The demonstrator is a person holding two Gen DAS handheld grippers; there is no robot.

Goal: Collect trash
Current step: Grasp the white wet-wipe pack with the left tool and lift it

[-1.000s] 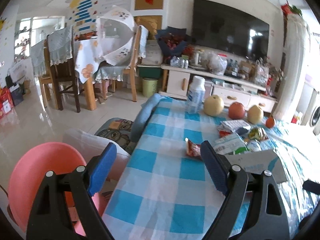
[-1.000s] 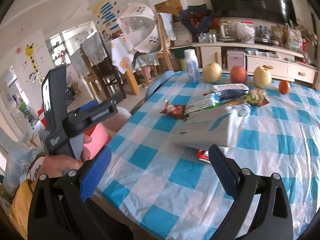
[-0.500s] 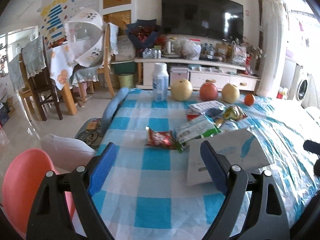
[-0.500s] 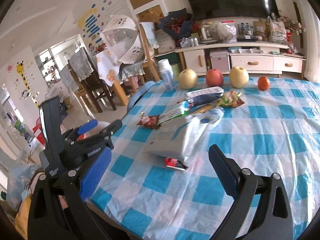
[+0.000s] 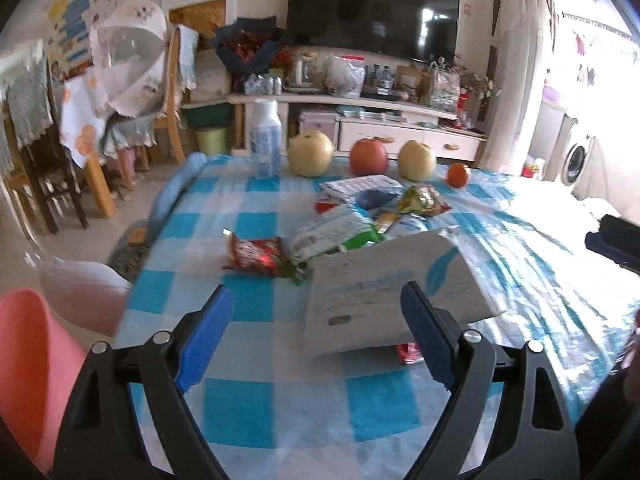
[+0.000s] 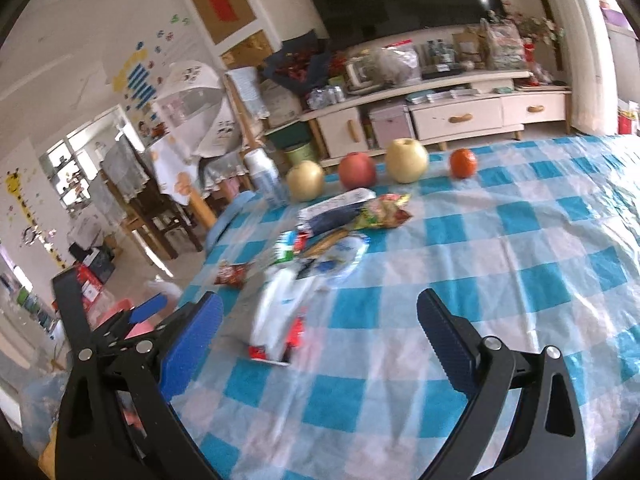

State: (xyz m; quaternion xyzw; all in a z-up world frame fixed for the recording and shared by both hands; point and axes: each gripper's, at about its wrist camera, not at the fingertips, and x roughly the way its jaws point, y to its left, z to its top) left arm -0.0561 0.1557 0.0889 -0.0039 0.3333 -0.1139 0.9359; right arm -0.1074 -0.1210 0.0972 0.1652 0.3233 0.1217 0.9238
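Both your grippers gape wide and empty: the left gripper (image 5: 316, 336) hovers just short of the white packet (image 5: 384, 292) on the checked tablecloth (image 5: 256, 300); the right gripper (image 6: 320, 340) has it ahead-left.

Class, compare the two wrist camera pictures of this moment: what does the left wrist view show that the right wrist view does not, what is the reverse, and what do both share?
Only the left wrist view shows the white front-loading washing machine and the rounded pink plastic seat. Only the right wrist view shows the yellow giraffe wall sticker and the other, left gripper, open. Both show the blue-and-white checked tablecloth, the small round orange fruit and the red crinkled snack wrapper.
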